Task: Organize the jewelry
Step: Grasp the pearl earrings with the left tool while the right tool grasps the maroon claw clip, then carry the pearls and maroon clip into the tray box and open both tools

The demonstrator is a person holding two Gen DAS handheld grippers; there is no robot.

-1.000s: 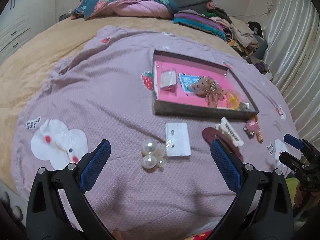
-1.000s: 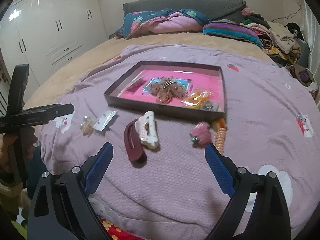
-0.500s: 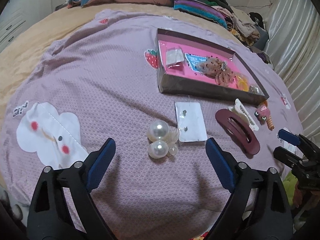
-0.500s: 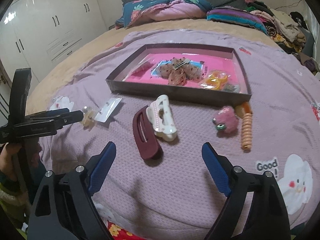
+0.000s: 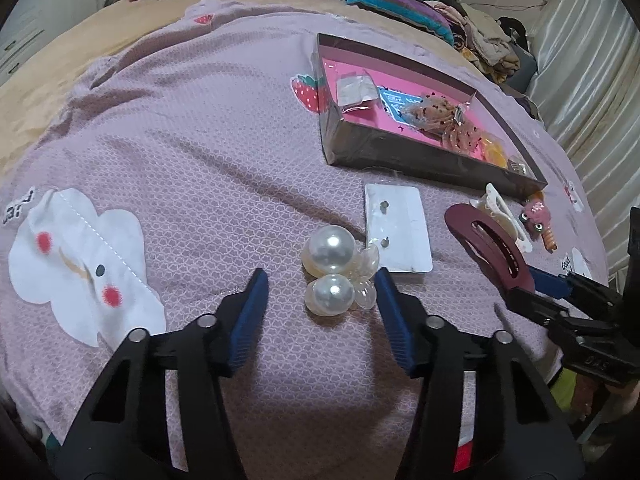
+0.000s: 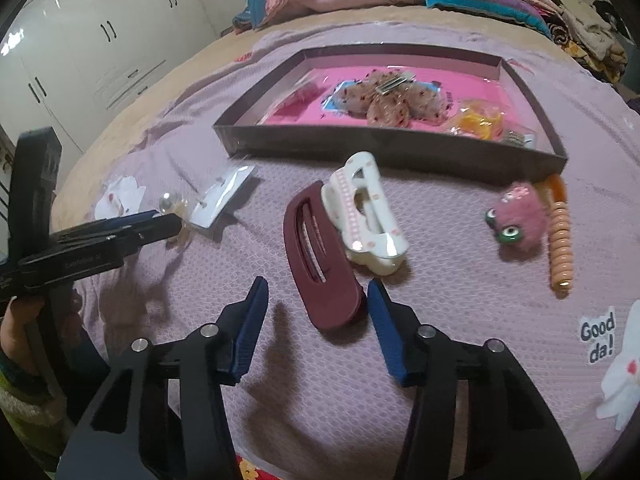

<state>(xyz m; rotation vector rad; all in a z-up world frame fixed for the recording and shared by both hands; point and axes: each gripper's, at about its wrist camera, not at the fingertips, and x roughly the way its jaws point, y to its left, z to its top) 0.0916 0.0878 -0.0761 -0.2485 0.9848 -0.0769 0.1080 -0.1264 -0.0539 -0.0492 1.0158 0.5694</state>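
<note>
Closing from wide on both sides, yet gripping nothing so far: left gripper [image 5: 322, 280] straddling the pair of glossy white pearl earrings [image 5: 330, 270], its blue pads [image 5: 250, 312] flanking them at nine and three o'clock, the right pad seeming almost at the clear petals, the left one apart; right gripper [image 6: 316, 296] bracketing the near end of the dark maroon oval plastic hair clip [image 6: 320, 258], pads not plainly pressing. Lying at twelve o'clock beyond both: the shallow brown cardboard tray with pink lining [image 6: 384, 148], already holding a few pieces. Judging the best approach: sinking slightly to the lilac quilted bedspread [image 5: 180, 140], centring on the lower pearl, squeezing gently against rolling, avoiding the white earring card [image 5: 398, 232] at one o'clock and the cream claw clip [image 6: 366, 216] touching the maroon one.
</note>
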